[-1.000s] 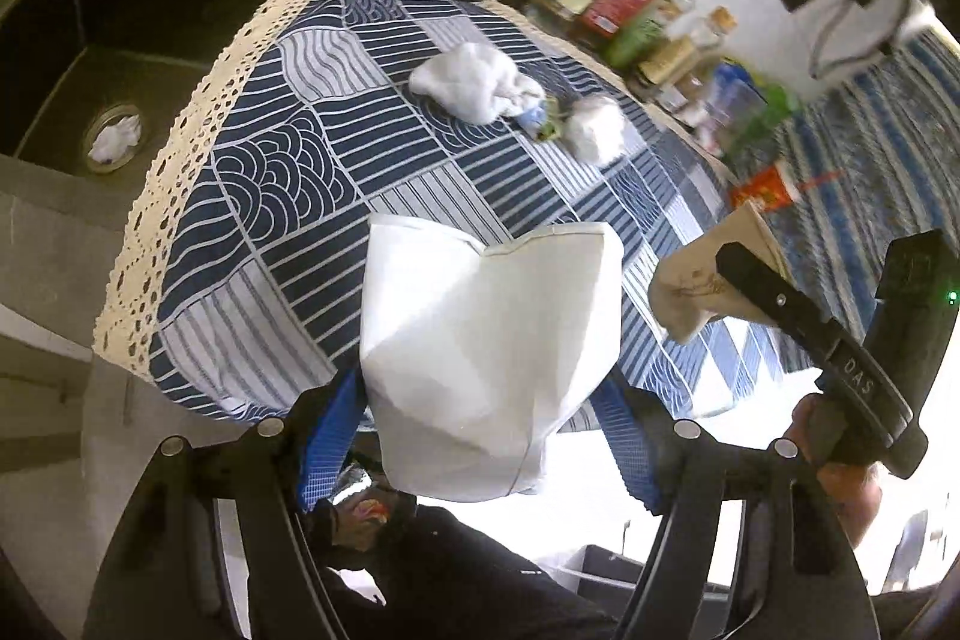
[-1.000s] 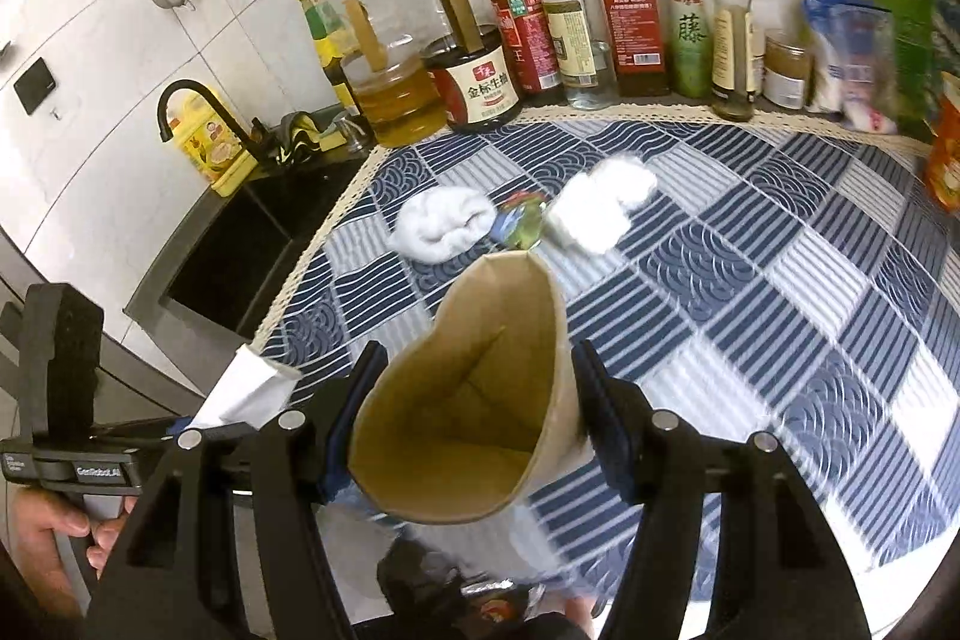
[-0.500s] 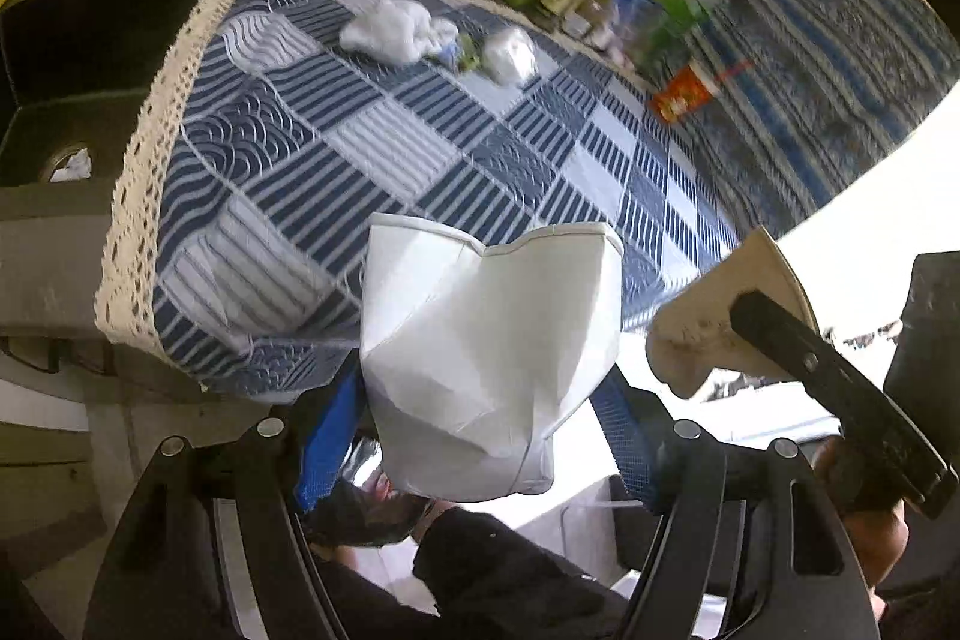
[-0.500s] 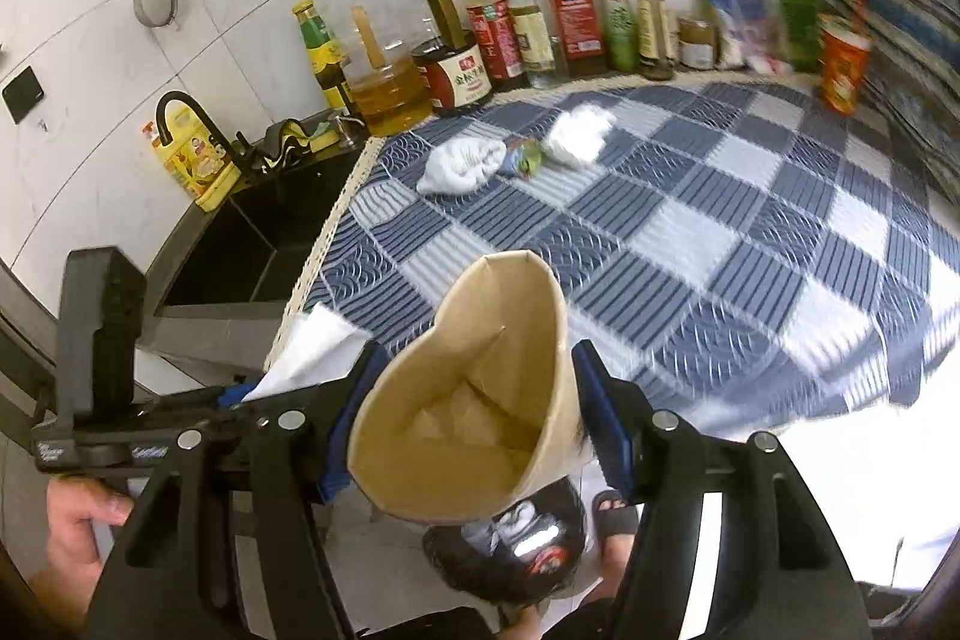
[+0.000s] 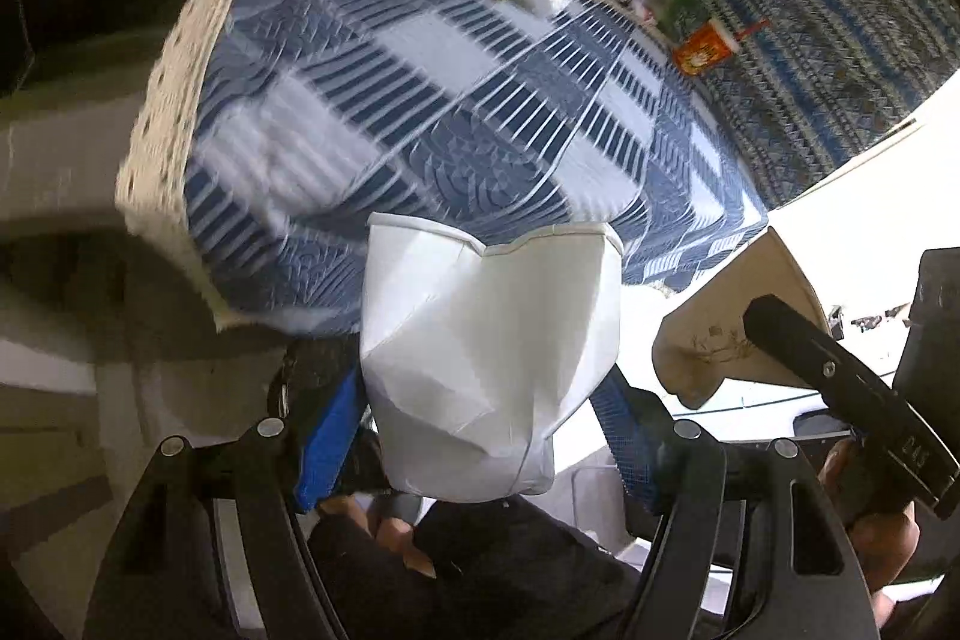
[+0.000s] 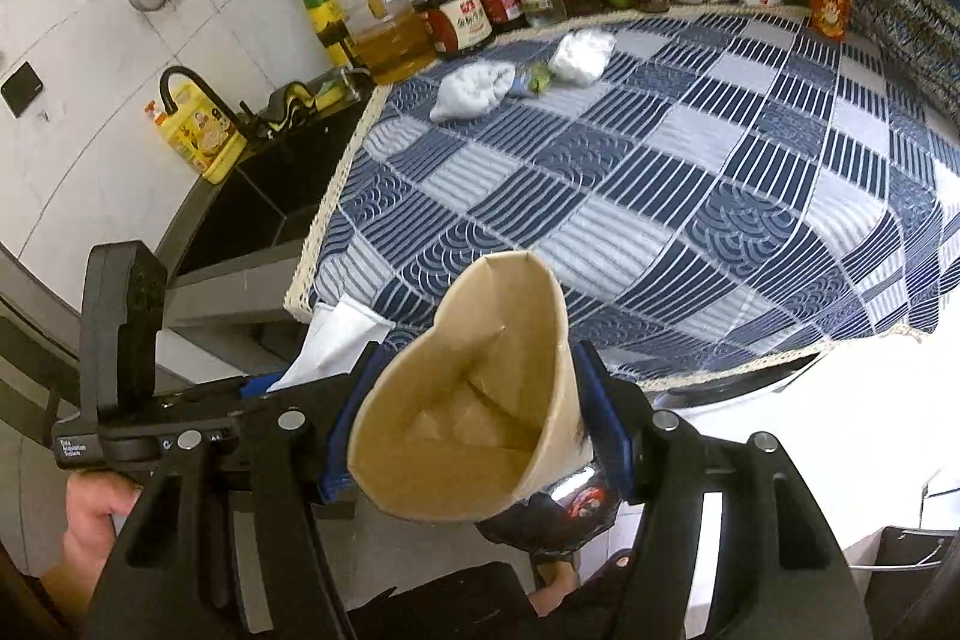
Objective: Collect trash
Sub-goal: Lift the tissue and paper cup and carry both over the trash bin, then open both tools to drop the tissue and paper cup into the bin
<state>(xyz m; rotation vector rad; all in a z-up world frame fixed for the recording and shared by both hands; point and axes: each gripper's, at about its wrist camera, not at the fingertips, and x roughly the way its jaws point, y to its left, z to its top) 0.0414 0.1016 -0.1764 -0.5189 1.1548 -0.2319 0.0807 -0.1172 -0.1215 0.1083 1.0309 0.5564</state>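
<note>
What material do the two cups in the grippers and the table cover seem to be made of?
White cup: likely thin paper, matte; it shows sharp creases and a dented rim.
Brown cup: likely kraft paper, matte, with a glued seam and folded bottom inside.
Table cover: woven cloth, printed blue and white, with a lace-like edge; it drapes over the counter edge.

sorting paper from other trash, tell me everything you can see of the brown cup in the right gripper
The brown paper cup looks like plain kraft paper, squashed so its rim is pinched into a heart-like shape. Its mouth faces the camera, showing creased folds and an empty bottom. It sits tilted between the blue pads of the right gripper, which press its sides, held off the counter's front edge.
</note>
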